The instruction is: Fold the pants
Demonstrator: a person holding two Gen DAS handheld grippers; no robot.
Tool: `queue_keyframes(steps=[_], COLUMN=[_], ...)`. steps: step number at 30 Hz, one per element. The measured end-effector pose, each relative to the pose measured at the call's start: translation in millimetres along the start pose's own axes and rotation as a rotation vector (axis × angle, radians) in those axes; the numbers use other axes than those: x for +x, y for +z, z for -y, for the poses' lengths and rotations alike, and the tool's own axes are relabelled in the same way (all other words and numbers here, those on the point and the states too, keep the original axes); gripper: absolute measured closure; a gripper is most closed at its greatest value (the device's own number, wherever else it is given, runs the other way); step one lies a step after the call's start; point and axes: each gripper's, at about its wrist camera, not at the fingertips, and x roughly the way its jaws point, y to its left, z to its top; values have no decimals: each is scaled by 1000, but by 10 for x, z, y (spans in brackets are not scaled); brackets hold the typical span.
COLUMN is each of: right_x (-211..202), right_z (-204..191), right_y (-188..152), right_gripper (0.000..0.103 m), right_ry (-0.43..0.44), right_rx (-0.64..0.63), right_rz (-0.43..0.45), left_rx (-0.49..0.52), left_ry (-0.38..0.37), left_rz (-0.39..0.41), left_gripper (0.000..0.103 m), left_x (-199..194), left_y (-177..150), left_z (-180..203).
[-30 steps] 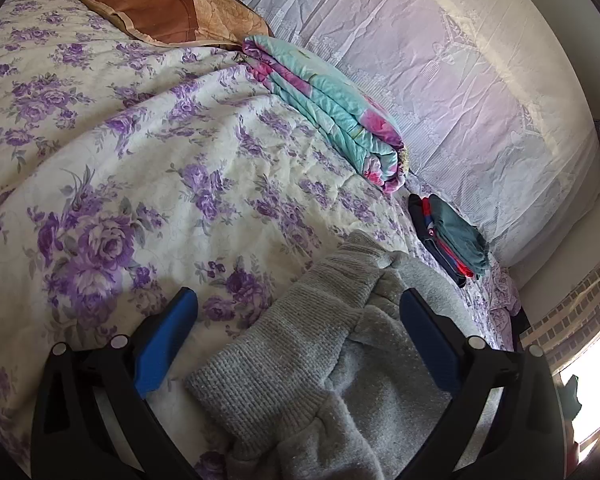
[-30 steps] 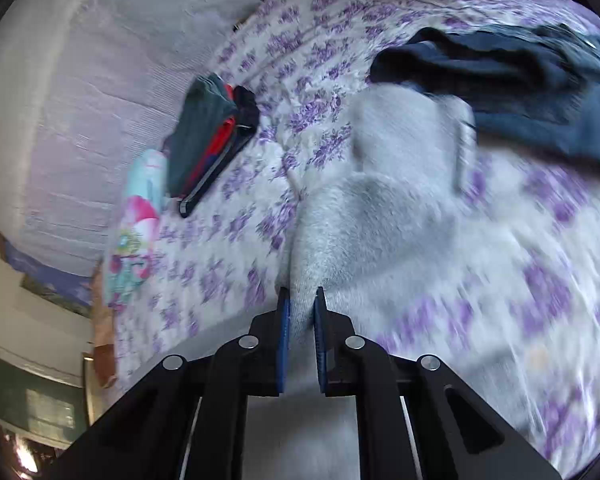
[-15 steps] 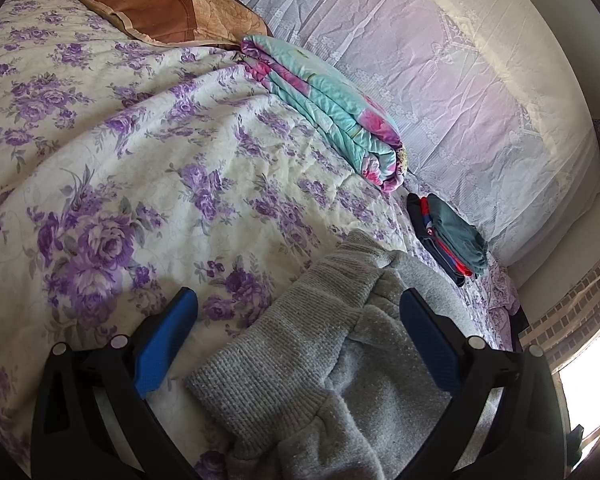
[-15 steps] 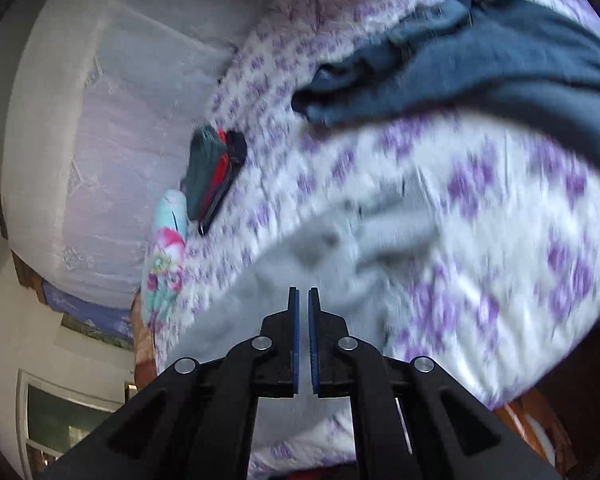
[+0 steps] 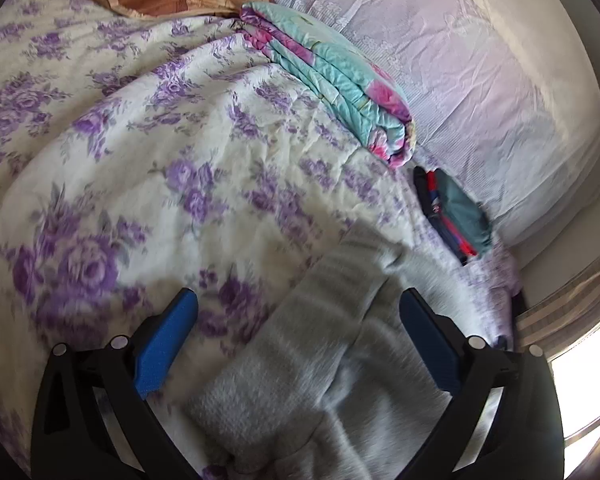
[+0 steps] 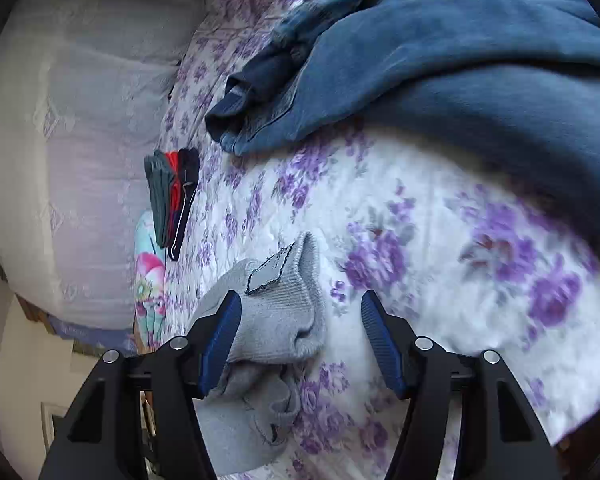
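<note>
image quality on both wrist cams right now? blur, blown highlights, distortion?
Left wrist: mild motion smear on the grey pants and near bedspread; window strip at the right edge is blown out; folded quilt fairly sharp. Right wrist: purple flowers at right streaked, grey fabric between the open tongs crisp; blue garment dim. Both: strong fisheye bending, dark corners.
</note>
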Motion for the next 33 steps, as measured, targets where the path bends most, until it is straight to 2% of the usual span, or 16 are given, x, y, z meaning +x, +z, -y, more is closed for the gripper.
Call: queue_keyframes(steps=[4,6,7,8,10,13,16,20,23,25,28,29,30,33], right_x=[186,284,329,355,415,435,419,406,405,406,401,398,394,391], right_z=[-146,-241,-283,-297,-293,-269,-202,-154,-130,-137,-130,-130,-128,-170], right_y=[-4,2,-5,-6,-8,-2,-4,4,3,-5,-19,-21,-23,-51], right_gripper=[40,48,59,66,70,73,73,74,74,75,75,75,75,78], right_ry=[25,14,2,0,14,21,30,42,50,52,62,63,63,39], right_rx=[-85,-124,-146,-156,-150,-155,-146,-129,-137,-152,-176,-180,-180,-209], right_rz=[-48,-40,-32,-31,-28,-21,-27,-35,-34,-30,-27,-27,-23,-7], left_rx=[-56,-31,-15,10,53,123,171,128,145,140,141,149,149,138], left_ry=[-70,-52,-41,-28,-20,-30,-33,-80,-94,-133,-80,-63,-55,-62], left_rz=[-19,-29,-39,-64,-117,-203,-250,-336,-371,-405,-397,-393,-384,-358], left_gripper=[5,5,5,5,5,5,5,5,7,14,28,36,43,55], left_x=[-77,-79,-55,-2,134,398,646,1000,1105,1140,1189,1201,1201,1154], left_y=[201,281,305,332,364,391,458,555,545,520,479,466,457,464], left_z=[-23,30,60,105,182,332,450,464,560,649,758,779,783,761])
